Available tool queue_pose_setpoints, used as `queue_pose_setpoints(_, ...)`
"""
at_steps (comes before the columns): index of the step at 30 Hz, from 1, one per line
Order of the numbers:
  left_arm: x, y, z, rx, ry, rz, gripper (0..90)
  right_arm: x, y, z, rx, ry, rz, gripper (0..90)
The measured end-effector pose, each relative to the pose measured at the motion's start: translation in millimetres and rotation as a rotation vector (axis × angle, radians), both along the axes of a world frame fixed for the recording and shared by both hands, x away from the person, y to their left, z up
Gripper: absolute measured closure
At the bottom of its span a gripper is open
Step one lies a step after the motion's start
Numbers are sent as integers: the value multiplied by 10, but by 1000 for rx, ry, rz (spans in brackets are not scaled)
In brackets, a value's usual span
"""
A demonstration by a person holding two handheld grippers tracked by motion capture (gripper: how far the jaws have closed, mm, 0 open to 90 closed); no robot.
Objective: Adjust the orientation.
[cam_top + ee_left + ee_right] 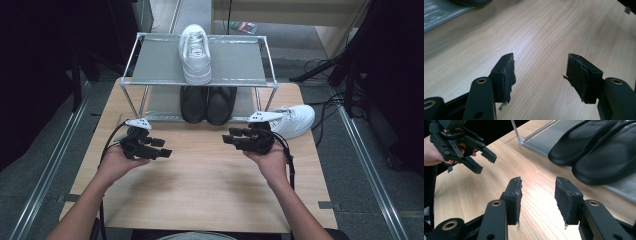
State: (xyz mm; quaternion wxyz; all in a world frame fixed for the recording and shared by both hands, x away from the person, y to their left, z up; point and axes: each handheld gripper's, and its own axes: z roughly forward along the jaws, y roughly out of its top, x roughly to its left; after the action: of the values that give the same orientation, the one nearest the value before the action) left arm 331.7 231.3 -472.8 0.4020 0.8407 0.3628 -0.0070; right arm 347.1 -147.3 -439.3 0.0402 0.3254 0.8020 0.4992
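At the left edge of the light wooden tabletop [200,185], the left gripper [165,152] hovers in the person's left hand [117,162], its fingers [507,75] spread with only bare wood between them. A broad stretch of open tabletop lies between the two hands and toward the near edge. Behind it stands a two-tier metal-framed shoe rack with grey shelves [235,62]: one white lace-up sneaker [195,52] sits upright on the top shelf, and a pair of black slip-on sandals [207,104] rests side by side on the lower shelf, toes toward the person. The right gripper [227,139], held in the right hand [272,160], hangs near the sandals, apart from them, its fingers [567,200] parted and pinching nothing. Just beyond that hand, a second white sneaker [295,120] lies on the tabletop close to its right edge, beside the rack's right leg. Grey carpeted floor with metal rails [367,165] and dark cables surrounds the tabletop.
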Motion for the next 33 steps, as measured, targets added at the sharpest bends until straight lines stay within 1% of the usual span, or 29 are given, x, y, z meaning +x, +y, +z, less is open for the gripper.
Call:
queue_pose_setpoints(3,-14,1,7,3,-2,3,402,2,-37,-8,3,0,-7,576)
queue_pose_setpoints(5,-19,4,11,3,-4,-3,402,10,-74,-17,6,6,-18,569)
queue_pose_setpoints(8,-29,-2,13,2,-7,4,402,20,-134,-33,14,19,-31,560)
queue_pose_setpoints(13,-31,-4,11,8,-9,3,401,32,-232,-35,-1,14,-49,555)
queue_pose_setpoints(15,-29,-4,8,9,-7,-2,401,48,-281,-37,-19,3,-64,555)
queue_pose_setpoints(17,-31,-8,6,11,-5,-2,401,64,-317,-46,-33,5,-79,555)
queue_pose_setpoints(18,-32,-10,4,12,-5,-1,401,76,-339,-54,-41,9,-88,555)
queue_pose_setpoints(20,-27,-7,2,17,-4,-6,401,122,-394,-70,-29,25,-99,555)
queue_pose_setpoints(24,-27,-7,-5,19,-2,-3,401,204,-474,-82,-53,37,-136,557)
queue_pose_setpoints(25,-29,-5,-4,21,-2,-3,401,223,-491,-83,-52,44,-142,558)
queue_pose_setpoints(29,-45,0,-6,19,-2,0,401,309,-587,-49,-51,59,-184,555)
queue_pose_setpoints(30,-50,5,-8,23,-4,-2,401,331,-613,-21,-57,55,-197,552)
queue_pose_setpoints(33,-70,6,-15,26,0,7,401,385,-659,42,-95,48,-226,550)
